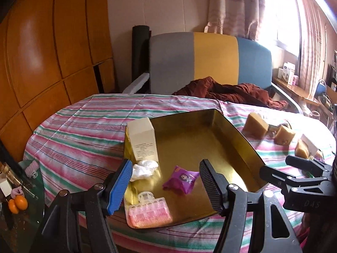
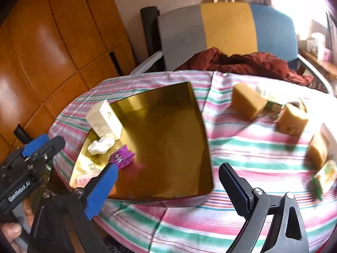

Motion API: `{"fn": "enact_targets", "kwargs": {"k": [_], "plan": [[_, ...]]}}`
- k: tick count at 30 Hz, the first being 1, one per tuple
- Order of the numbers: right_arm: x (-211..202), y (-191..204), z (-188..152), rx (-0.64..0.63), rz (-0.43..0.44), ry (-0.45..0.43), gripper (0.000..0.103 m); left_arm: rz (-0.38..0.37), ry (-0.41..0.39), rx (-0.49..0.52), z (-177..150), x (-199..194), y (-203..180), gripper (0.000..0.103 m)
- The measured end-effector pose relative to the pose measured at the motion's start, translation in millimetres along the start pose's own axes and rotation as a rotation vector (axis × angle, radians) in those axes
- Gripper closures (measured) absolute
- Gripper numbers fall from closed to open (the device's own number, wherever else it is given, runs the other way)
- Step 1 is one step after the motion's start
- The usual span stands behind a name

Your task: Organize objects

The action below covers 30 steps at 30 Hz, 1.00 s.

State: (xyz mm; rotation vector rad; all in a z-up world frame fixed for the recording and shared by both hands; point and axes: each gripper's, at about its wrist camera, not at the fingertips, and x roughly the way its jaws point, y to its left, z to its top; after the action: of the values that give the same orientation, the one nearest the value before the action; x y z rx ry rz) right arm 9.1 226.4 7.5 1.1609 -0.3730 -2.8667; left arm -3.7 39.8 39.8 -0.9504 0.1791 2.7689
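A golden tray [image 1: 210,139] lies on the striped tablecloth [image 1: 84,130]. It holds a cream box [image 1: 143,139], a white crumpled wad [image 1: 143,168], a purple packet [image 1: 181,179] and a pink hair roller [image 1: 147,210]. My left gripper [image 1: 165,164] hovers open over the tray's near end, above the packet and apart from it. To the right of the tray stand three tan blocks [image 2: 246,101] [image 2: 292,120] [image 2: 318,149] and a green-and-white packet [image 2: 324,177]. My right gripper [image 2: 168,166] is open and empty over the tray's near right corner [image 2: 202,189].
A chair [image 1: 210,57] with a grey, yellow and blue back stands behind the table, with a red-brown cloth [image 1: 231,90] draped on it. Wooden cabinets [image 1: 42,63] fill the left. Two oranges [image 1: 18,204] sit on a low glass table at the left. Small boxes [image 1: 288,72] line the window shelf.
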Motion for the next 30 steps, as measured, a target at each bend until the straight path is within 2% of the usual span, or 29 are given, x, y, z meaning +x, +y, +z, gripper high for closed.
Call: {"fn": "enact_targets", "kwargs": {"k": [2, 13, 21, 30], "plan": [[-3.6, -1.0, -0.9, -0.016, -0.020, -0.020, 0.000, -0.012, 0.006, 0.012, -1.3, -0.7, -6.0, 0.036], [-7.7, -1.6, -4.4, -0.075, -0.109, -0.051, 0.000, -0.064, 0.038, 0.042, -6.2, 2.3, -25.7, 0.036], [-12.3, -11.4, -3.7, -0.068, -0.195, -0.081, 0.000, -0.108, 0.083, 0.028, -8.1, 11.2, -30.7, 0.035], [-16.7, -28.9, -2.4, -0.057, -0.265, -0.091, 0.000, -0.127, 0.106, 0.056, -7.0, 17.9, -42.9, 0.034]]}}
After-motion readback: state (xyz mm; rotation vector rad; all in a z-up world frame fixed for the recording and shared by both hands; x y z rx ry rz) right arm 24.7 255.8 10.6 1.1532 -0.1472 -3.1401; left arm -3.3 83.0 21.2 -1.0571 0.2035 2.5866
